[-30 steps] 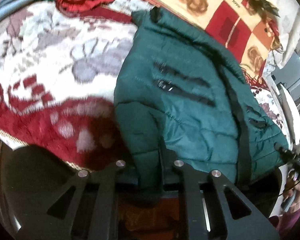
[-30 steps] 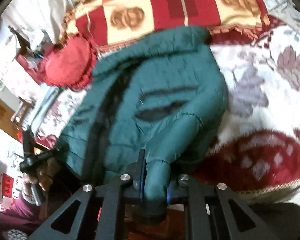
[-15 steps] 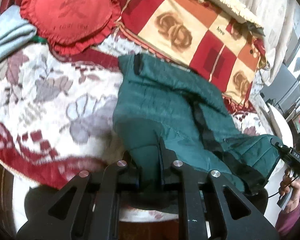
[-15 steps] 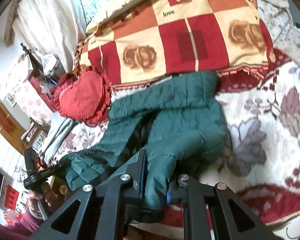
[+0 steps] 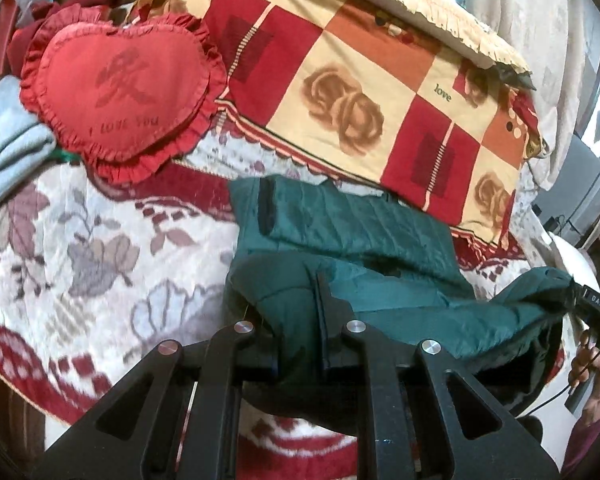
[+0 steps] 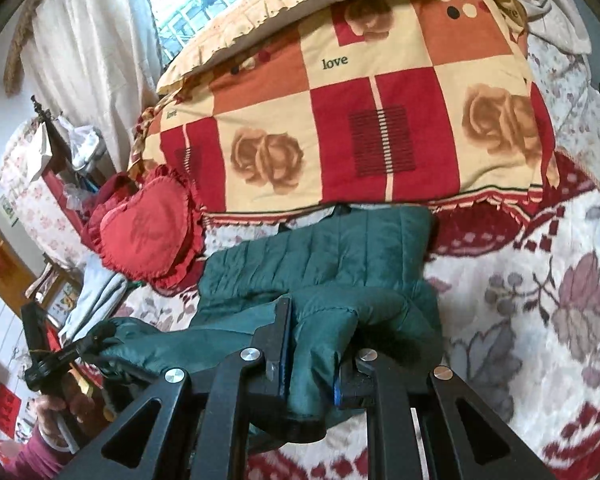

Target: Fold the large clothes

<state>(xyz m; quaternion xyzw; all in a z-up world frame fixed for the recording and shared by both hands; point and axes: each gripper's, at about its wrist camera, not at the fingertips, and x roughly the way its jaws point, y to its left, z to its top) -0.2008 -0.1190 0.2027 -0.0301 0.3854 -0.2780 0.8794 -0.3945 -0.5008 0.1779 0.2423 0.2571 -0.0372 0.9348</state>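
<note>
A green padded jacket (image 5: 364, 236) lies on the bed's flowered blanket (image 5: 80, 248), its far end flat just before the checked pillow (image 5: 340, 92), its near end lifted off the blanket. The left tongs (image 5: 300, 344) are closed tight on a bunch of the near edge at one corner, and the right tongs (image 6: 312, 364) are closed just as tight on the matching bunch at the other; the right-wrist view shows green fabric squeezed between the pads, with a blue lining at one jaw. Between the two grips the hem hangs as a raised span above the blanket, so the jacket bends upward in a soft curve about midway. The fold looks begun but not made: the near half is up, yet it is not laid over the far half. What seems left is to carry the edge toward the pillow, set it down square on the far end, let go, and probably fold again, since the bundle would still be wide. A red heart cushion (image 5: 120, 84) sits clear, to the side.
</note>
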